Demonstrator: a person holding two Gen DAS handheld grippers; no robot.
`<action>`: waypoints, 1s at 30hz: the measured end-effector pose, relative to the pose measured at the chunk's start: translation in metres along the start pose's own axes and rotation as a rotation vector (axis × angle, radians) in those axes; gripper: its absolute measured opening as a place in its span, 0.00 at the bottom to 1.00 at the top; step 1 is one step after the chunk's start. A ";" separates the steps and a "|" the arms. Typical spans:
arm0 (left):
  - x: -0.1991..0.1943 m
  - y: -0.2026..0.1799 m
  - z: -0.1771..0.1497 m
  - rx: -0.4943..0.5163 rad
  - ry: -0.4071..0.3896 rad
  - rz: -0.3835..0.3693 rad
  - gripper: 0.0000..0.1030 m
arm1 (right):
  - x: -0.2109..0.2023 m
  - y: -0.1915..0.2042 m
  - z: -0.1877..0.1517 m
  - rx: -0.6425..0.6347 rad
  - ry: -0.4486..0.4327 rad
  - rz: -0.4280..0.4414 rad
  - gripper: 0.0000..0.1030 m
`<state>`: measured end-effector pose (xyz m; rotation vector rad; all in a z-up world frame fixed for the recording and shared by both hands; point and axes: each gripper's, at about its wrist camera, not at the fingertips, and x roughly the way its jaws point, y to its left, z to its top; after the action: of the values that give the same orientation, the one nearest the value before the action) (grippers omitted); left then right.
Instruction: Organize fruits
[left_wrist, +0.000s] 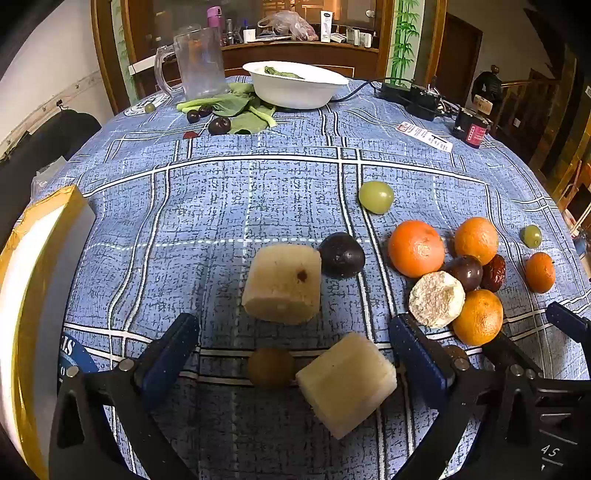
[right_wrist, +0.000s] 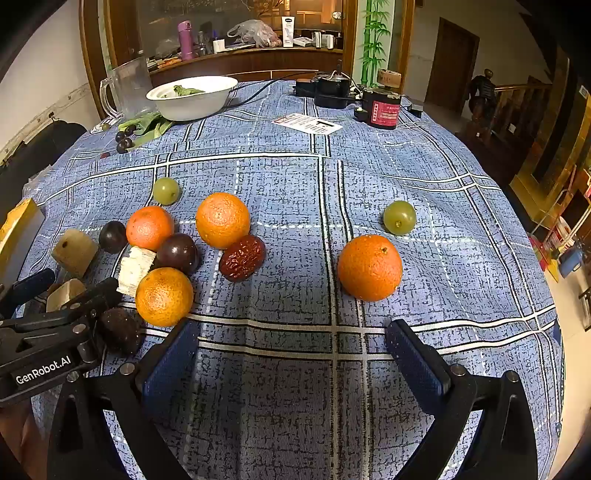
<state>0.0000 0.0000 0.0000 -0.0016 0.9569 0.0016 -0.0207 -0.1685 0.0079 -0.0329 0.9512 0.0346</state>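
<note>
Between your left hand-held gripper's (left_wrist: 293, 347) spread jaws lies a pale chunk (left_wrist: 346, 384); closing carelessly may nudge the kiwi (left_wrist: 270, 366). Your right hand-held gripper (right_wrist: 291, 350) gapes empty.

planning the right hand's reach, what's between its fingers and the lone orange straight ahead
Only bare blue checked tablecloth, as the right wrist view shows. The right gripper is open and nothing lies between it and the lone orange.

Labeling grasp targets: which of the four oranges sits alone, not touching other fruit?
The lone orange, just ahead of the right tongs, with bare cloth all round. The other three crowd the cluster with the dark plums and the red date.
</note>
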 end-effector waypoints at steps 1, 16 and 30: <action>0.000 0.000 0.000 0.000 -0.001 0.000 1.00 | 0.000 0.000 0.000 0.001 0.001 0.001 0.99; 0.000 0.000 0.000 0.000 0.000 -0.001 1.00 | 0.000 0.000 0.000 0.002 0.001 0.003 0.99; 0.000 0.000 0.000 0.008 0.008 -0.005 1.00 | 0.000 0.000 -0.001 0.017 0.003 -0.004 0.99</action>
<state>-0.0001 -0.0001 0.0002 0.0036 0.9648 -0.0067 -0.0211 -0.1686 0.0072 -0.0187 0.9539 0.0224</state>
